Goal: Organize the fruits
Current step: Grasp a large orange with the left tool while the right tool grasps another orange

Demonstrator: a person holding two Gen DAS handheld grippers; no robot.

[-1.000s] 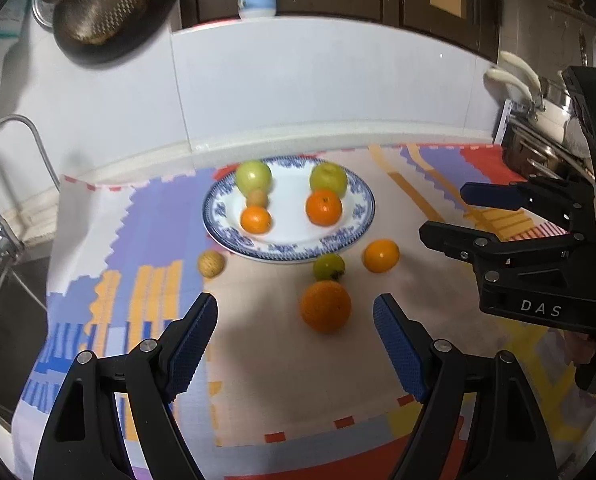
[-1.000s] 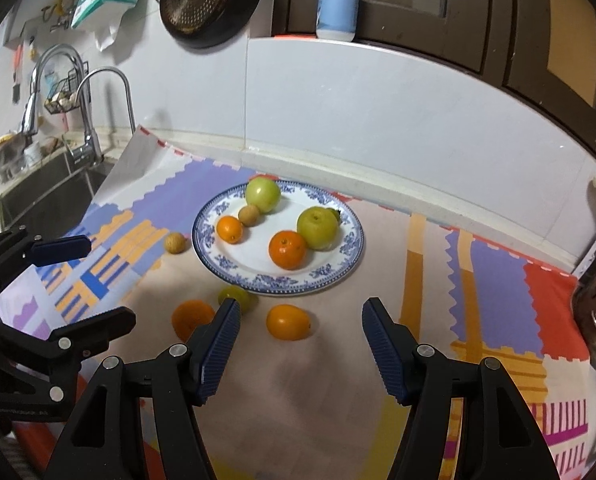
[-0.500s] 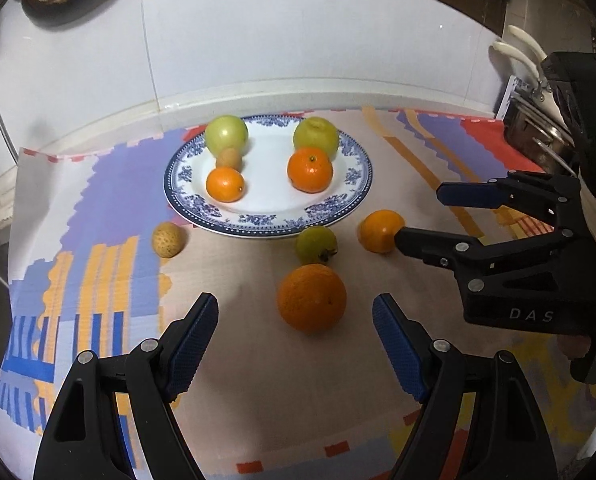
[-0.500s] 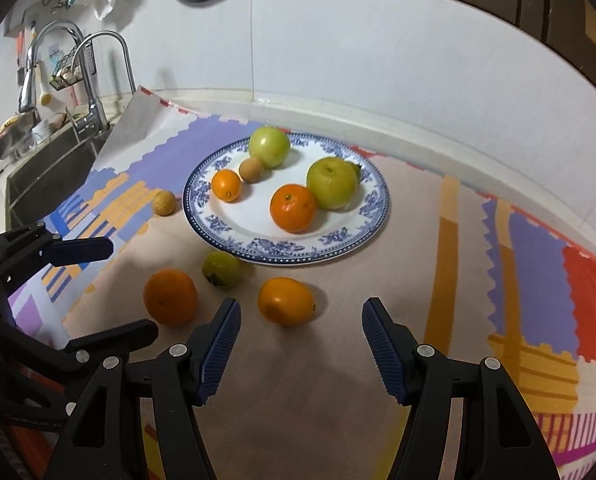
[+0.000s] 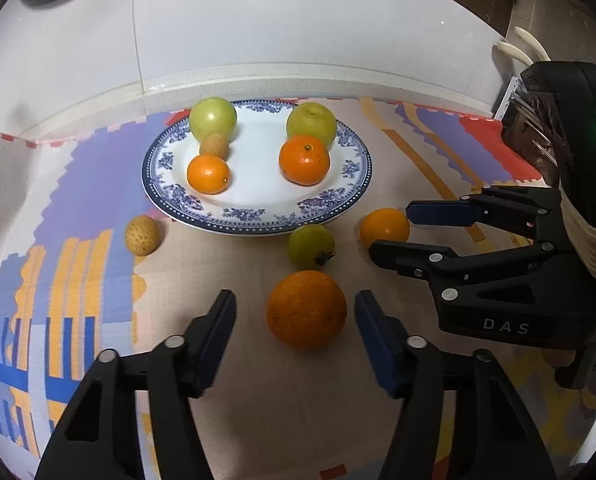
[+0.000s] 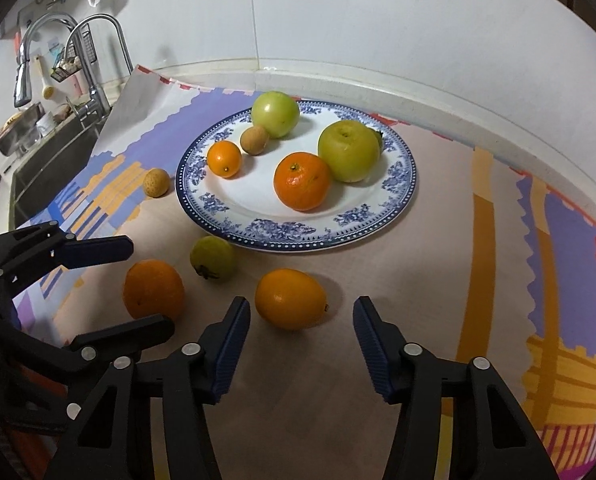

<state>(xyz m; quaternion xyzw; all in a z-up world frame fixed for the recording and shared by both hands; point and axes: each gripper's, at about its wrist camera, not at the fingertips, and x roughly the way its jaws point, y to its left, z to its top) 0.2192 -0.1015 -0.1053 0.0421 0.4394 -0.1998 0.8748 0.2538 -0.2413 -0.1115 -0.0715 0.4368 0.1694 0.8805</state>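
Observation:
A blue-and-white plate (image 5: 354, 184) (image 6: 402, 200) holds two green apples, two oranges and a small brown fruit. On the mat in front of it lie a large orange (image 5: 306, 310) (image 6: 153, 290), a small green fruit (image 5: 311, 245) (image 6: 212, 258), a smooth yellow-orange fruit (image 5: 384, 227) (image 6: 291, 298) and a small tan fruit (image 5: 142, 235) (image 6: 156, 182). My left gripper (image 5: 294, 312) is open, its fingers on either side of the large orange, not touching. My right gripper (image 6: 301, 316) is open just before the yellow-orange fruit; it also shows in the left wrist view (image 5: 398, 232).
A patterned mat (image 6: 438, 280) covers the counter. A sink with faucets (image 6: 74, 60) lies at the left. A white tiled wall (image 5: 298, 20) runs behind the plate. A dish rack with utensils (image 5: 530, 128) stands at the right.
Both grippers have moved forward and down toward the fruits. The large orange now sits between my left fingers, and the yellow-orange fruit lies close before my right fingers.

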